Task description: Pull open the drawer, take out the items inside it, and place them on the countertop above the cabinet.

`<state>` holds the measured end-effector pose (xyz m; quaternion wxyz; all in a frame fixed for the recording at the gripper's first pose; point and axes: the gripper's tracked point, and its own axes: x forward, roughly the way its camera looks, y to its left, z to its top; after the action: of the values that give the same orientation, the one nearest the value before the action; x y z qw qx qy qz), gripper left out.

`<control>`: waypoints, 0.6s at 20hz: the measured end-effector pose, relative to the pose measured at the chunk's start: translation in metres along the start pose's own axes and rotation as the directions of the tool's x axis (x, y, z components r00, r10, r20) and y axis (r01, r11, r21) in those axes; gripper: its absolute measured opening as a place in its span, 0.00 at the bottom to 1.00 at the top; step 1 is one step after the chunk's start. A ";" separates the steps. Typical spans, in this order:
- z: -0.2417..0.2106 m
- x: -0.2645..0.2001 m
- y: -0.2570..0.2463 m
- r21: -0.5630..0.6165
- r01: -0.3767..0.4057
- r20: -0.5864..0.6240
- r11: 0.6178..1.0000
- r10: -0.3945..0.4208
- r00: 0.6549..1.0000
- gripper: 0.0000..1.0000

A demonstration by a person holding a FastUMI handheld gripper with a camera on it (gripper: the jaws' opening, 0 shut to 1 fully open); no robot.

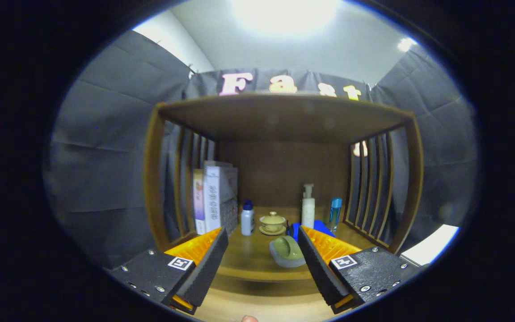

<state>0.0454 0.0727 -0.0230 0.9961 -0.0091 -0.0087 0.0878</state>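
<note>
Gripper, seen along its two fingers: the fingers are spread wide, with nothing held between them, and they hover above the near edge of the wooden countertop. Between the fingertips, close to the right finger, a green-and-grey item lies on the countertop; what kind of object it is cannot be told. A blue object shows partly behind it, by the tip of the right finger. Beyond the fingers, toward the far wooden back panel, stand from left to right a small white bottle with a blue cap, a lidded cup on a saucer, a white pump bottle and a slim blue bottle. At far left, upright boxes stand against the slatted side wall; a matching slatted wall closes the right side. A wooden shelf board roofs the compartment. Below the countertop's near edge, a lighter wooden surface lies nearest the fingers; whether it belongs to the drawer cannot be told.
</note>
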 end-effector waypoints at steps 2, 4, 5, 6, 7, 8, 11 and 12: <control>-0.001 -0.042 0.016 -0.008 -0.031 0.031 0.999 0.031 0.999 0.96; -0.010 -0.078 0.030 0.001 -0.062 0.047 0.998 0.062 0.997 0.96; -0.018 -0.092 0.036 0.004 -0.078 0.051 0.997 0.078 0.996 0.96; -0.029 -0.105 0.042 -0.005 -0.090 0.043 0.996 0.091 0.995 0.96; -0.043 -0.117 0.043 -0.036 -0.096 0.014 0.995 0.096 0.995 0.96; -0.063 -0.128 0.040 -0.085 -0.091 -0.022 0.992 0.090 0.996 0.96; -0.108 -0.149 0.039 -0.112 -0.076 -0.100 0.991 0.065 0.993 0.95; -0.123 -0.155 0.042 -0.085 -0.081 -0.125 0.993 0.070 0.990 0.95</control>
<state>-0.1118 0.0846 -0.1490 0.9892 -0.0598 0.0485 0.1244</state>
